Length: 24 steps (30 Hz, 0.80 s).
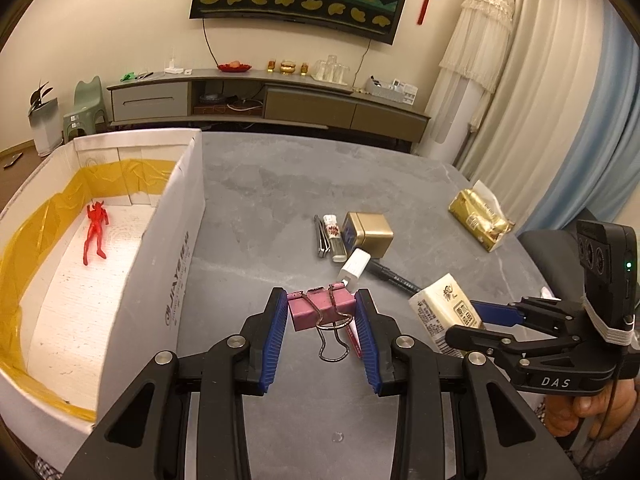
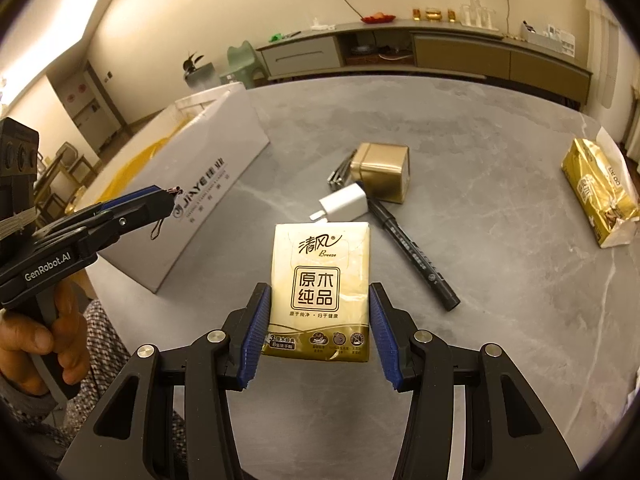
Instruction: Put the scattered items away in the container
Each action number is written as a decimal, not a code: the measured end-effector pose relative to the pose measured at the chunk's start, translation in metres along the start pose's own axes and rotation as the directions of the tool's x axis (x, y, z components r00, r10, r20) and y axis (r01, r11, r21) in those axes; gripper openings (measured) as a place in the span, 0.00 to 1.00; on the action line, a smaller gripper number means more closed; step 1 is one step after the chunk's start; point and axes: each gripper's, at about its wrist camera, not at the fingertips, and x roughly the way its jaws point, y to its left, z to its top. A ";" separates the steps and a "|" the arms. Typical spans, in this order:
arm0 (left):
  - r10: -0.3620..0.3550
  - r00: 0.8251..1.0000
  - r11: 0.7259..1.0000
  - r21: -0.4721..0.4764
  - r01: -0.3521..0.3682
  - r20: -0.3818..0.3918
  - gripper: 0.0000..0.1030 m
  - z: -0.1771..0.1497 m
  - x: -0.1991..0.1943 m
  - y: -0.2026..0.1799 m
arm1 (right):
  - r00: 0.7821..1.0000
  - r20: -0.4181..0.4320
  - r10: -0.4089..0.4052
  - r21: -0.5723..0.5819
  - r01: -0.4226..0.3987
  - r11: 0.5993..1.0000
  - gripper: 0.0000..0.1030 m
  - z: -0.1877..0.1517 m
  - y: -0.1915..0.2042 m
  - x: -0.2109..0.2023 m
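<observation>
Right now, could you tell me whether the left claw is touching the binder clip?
Touching: the left wrist view shows the left claw's pads pressed against both sides of the binder clip.

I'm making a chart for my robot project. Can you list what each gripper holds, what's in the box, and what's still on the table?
left gripper: shut on pink binder clip
right gripper: shut on tissue pack
white box: red toy figure
grey table: gold tin, white charger, black marker, small bottle, gold packet

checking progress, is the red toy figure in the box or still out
In. The red toy figure lies flat on the floor of the white box.
</observation>
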 end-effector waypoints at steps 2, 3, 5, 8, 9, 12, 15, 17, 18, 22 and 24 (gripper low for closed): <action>-0.004 1.000 1.000 -0.003 0.004 0.007 0.35 0.001 -0.005 0.001 | 1.000 0.005 0.005 -0.003 -0.005 1.000 0.50 0.001 0.005 -0.003; -0.007 1.000 1.000 -0.004 0.007 0.011 0.35 0.001 -0.008 0.001 | 1.000 0.007 0.008 -0.004 -0.008 1.000 0.50 0.001 0.006 -0.004; -0.012 1.000 1.000 -0.005 0.012 0.017 0.35 0.002 -0.012 0.002 | 1.000 0.010 0.015 -0.007 -0.015 1.000 0.50 0.001 0.012 -0.006; -0.016 1.000 1.000 -0.011 0.016 0.027 0.35 0.002 -0.018 0.004 | 1.000 0.014 0.023 -0.017 -0.023 1.000 0.50 0.004 0.021 -0.009; -0.017 0.999 1.000 -0.013 0.017 0.030 0.35 0.003 -0.020 0.005 | 1.000 0.016 0.026 -0.022 -0.026 0.999 0.50 0.005 0.024 -0.010; -0.021 0.999 1.000 -0.018 0.022 0.041 0.35 0.004 -0.026 0.009 | 0.999 0.023 0.033 -0.036 -0.032 0.999 0.50 0.009 0.033 -0.013; -0.024 0.998 0.999 -0.026 0.025 0.052 0.35 0.005 -0.032 0.014 | 0.999 0.031 0.038 -0.054 -0.036 0.998 0.50 0.015 0.043 -0.016; -0.025 0.998 0.999 -0.032 0.027 0.058 0.35 0.005 -0.035 0.017 | 0.999 0.034 0.042 -0.066 -0.040 0.997 0.50 0.019 0.050 -0.018; -0.026 0.998 0.999 -0.036 0.029 0.062 0.35 0.005 -0.037 0.018 | 0.998 0.036 0.043 -0.072 -0.041 0.997 0.50 0.020 0.054 -0.019; -0.030 0.997 0.998 -0.051 0.034 0.077 0.35 0.006 -0.044 0.027 | 0.998 0.038 0.050 -0.098 -0.046 0.994 0.50 0.026 0.067 -0.021; -0.031 0.996 0.998 -0.059 0.036 0.085 0.35 0.007 -0.049 0.032 | 0.998 0.037 0.054 -0.111 -0.050 0.993 0.50 0.029 0.074 -0.021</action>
